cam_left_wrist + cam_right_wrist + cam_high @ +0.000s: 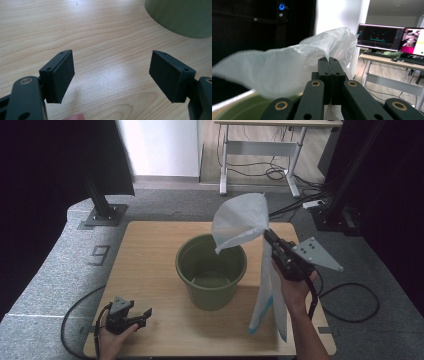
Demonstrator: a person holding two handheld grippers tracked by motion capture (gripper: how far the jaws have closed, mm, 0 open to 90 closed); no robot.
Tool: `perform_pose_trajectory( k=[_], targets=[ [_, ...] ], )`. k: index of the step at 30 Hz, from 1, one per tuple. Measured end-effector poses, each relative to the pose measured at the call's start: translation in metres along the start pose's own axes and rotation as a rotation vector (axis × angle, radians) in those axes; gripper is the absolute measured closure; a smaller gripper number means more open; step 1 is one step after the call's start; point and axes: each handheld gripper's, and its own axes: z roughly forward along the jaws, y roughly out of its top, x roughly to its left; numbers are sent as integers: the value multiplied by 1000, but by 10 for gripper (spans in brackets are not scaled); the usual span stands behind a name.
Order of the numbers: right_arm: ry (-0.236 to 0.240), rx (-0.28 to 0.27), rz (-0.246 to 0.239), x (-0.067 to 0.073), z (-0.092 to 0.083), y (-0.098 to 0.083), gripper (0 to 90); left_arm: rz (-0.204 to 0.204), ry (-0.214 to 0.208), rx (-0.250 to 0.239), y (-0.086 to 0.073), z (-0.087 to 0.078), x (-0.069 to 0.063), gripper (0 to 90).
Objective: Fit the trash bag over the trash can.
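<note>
A green bucket point(210, 270) stands upright in the middle of the wooden table point(150, 260). To its right and above the table, my right gripper point(267, 234) is shut on a white plastic bag point(240, 220). The bag's top billows over the bucket's right rim, and its lower part hangs down to the table point(267, 310). In the right gripper view the jaws are pressed together on the bag point(287, 65), with the bucket rim point(234, 102) below. My left gripper point(142, 316) rests at the table's front left, open, with bare wood between its pads point(60, 75). The bucket's side point(182, 17) lies beyond it.
Beyond the table's far edge are a grey floor, a desk frame point(260, 155) with cables, and black stands point(102, 205) at both sides. Monitors on a desk point(387, 37) appear in the right gripper view. Cables trail off the table from both grippers.
</note>
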Motion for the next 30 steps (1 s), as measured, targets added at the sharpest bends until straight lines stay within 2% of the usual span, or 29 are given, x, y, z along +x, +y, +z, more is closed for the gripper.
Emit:
perform_pose_trajectory(
  k=[2, 5, 8, 10, 12, 13, 14, 23, 26, 29, 30],
  targets=[
    [9, 10, 0, 3, 1, -5, 884, 1, 0, 0, 0, 0, 0, 200],
    [65, 54, 10, 15, 2, -28, 885, 1, 0, 3, 0, 0, 0, 200],
    [99, 80, 6, 24, 1, -41, 884, 1, 0, 10, 0, 1, 0, 201],
    [131, 95, 20, 28, 0, -48, 884, 5, 0, 12, 0, 1, -1, 201],
    [144, 104, 26, 30, 0, -51, 884, 7, -1, 12, 0, 2, -2, 201],
    [164, 125, 22, 35, 2, -56, 884, 12, -3, 15, 0, 2, -3, 201],
    [164, 125, 22, 35, 2, -56, 884, 12, -3, 15, 0, 2, -3, 201],
    [277, 260, 45, 55, 21, -87, 882, 15, -7, 24, 0, 4, -4, 201],
    [293, 278, 58, 57, 22, -93, 878, 18, -10, 27, 0, 5, -5, 202],
    [305, 278, 65, 57, 21, -95, 851, 30, -12, 38, 0, 7, -7, 203],
    [307, 277, 65, 57, 19, -96, 753, 33, -12, 41, 0, 7, -8, 202]
  ],
)
